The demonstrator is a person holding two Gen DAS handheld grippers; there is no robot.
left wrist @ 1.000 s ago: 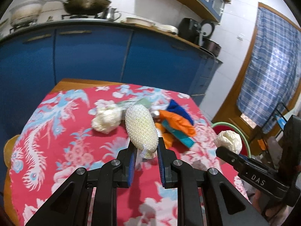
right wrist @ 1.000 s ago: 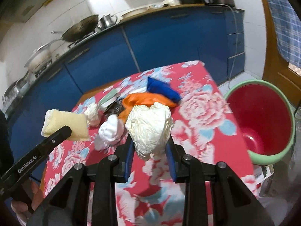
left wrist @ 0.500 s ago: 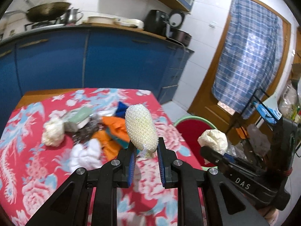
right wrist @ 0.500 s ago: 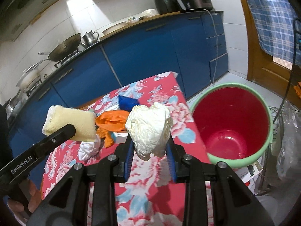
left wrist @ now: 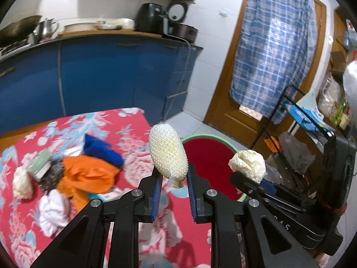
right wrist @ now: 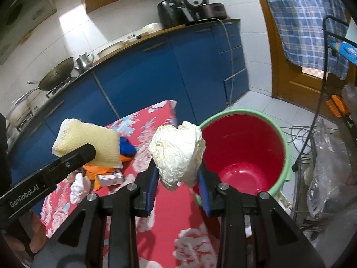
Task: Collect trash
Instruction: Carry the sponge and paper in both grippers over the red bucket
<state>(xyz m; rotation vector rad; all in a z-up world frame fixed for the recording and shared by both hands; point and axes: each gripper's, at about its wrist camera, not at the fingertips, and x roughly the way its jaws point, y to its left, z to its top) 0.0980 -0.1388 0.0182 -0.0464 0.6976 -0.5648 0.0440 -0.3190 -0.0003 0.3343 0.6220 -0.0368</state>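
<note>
Left wrist: view has swung off the table (left wrist: 138, 120) toward the red bucket (left wrist: 209, 156); left gripper (left wrist: 173, 184) clamped on mesh sponge (left wrist: 167, 153), nearly at bucket. "DAS" partly readable on the other tool.

Right wrist: right gripper (right wrist: 177, 184) pinching crumpled paper wad (right wrist: 177, 154), now beside bucket rim (right wrist: 287, 154); drop likely next. "GenRobot.AI" on left tool.

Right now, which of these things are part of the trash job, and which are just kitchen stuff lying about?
Job:
sponge in left tool
paper wad in right tool
red bucket
orange bag, blue cloth, white wad on the table

Lying about:
wok
kettle
air fryer
curtain
</note>
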